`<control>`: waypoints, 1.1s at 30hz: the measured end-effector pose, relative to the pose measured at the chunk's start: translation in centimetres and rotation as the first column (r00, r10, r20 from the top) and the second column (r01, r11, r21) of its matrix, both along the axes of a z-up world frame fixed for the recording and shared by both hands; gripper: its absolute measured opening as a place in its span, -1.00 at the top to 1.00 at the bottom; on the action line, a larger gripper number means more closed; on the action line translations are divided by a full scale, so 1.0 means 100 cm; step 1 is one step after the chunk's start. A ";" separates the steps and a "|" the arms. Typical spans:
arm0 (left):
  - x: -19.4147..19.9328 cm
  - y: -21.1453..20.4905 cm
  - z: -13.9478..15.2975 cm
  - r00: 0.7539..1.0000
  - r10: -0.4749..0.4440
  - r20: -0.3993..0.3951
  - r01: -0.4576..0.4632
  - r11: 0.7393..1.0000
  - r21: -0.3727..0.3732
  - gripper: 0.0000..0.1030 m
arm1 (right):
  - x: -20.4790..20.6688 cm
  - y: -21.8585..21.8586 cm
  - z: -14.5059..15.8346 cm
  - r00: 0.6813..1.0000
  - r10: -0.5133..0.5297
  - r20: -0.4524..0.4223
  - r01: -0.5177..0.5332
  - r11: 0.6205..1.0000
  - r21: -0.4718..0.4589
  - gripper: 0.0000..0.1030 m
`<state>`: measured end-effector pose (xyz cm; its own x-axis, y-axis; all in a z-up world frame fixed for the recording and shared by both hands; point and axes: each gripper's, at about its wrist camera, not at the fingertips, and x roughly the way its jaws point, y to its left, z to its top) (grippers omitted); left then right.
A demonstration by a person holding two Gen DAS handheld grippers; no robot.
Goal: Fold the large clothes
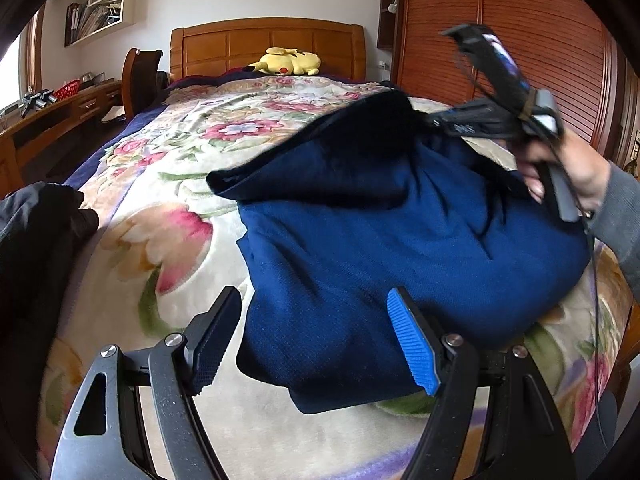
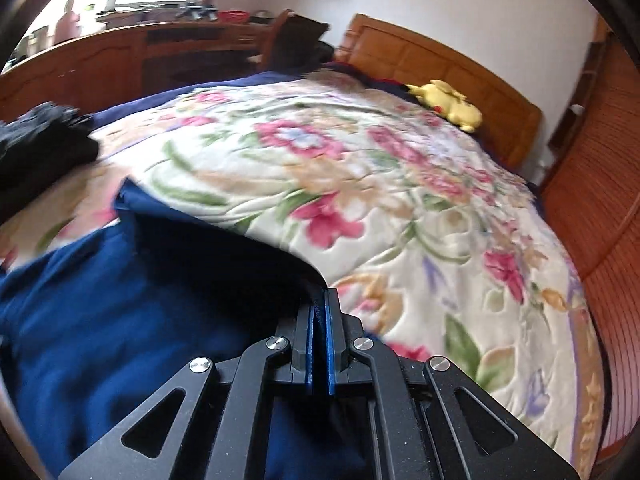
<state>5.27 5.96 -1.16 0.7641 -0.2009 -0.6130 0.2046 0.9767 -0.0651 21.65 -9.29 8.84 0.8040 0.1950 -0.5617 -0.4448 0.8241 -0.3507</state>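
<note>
A: Right gripper (image 2: 319, 344) fingers pressed together, pinching lifted edge of dark navy knit garment (image 1: 380, 240). Left gripper (image 1: 316, 340) fingers spread, garment's near corner lying between them on floral fleece bed blanket (image 1: 168, 184).

B: Best done how?

A: Probably carry pinched edge across toward left fingers, kept taut. Pin near corner first, avoid bunching. Black clothing heap (image 1: 36, 240) left of fingers, well apart.

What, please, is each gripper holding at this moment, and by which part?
The right gripper is shut on the dark blue knit garment, pinching a raised edge fold. The left gripper is open and holds nothing.
</note>
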 end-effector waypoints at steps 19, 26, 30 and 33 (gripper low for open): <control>0.004 0.000 -0.006 1.000 -0.001 -0.030 0.002 1.000 0.015 -0.50 | 0.005 -0.032 0.025 0.996 -0.090 -0.009 0.090 0.978 0.190 -0.29; 0.003 0.000 -0.006 1.000 -0.002 -0.031 0.002 1.000 0.015 -0.50 | -0.038 -0.085 -0.007 0.990 -0.119 -0.070 0.124 0.989 0.075 -0.29; 0.003 0.000 -0.007 1.000 0.001 -0.031 0.000 1.000 0.023 -0.50 | -0.061 -0.090 -0.037 0.986 -0.069 -0.149 0.072 0.997 0.010 -0.29; 0.002 -0.001 -0.007 1.000 0.003 -0.031 -0.002 1.000 0.025 -0.50 | -0.078 -0.083 -0.049 0.982 -0.014 -0.188 0.013 1.000 -0.005 -0.29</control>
<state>5.51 5.88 -1.89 0.7455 -0.1830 -0.6409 0.2002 0.9787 -0.0466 13.83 -17.54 3.93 0.6866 0.1820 -0.7039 -0.4918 0.8293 -0.2653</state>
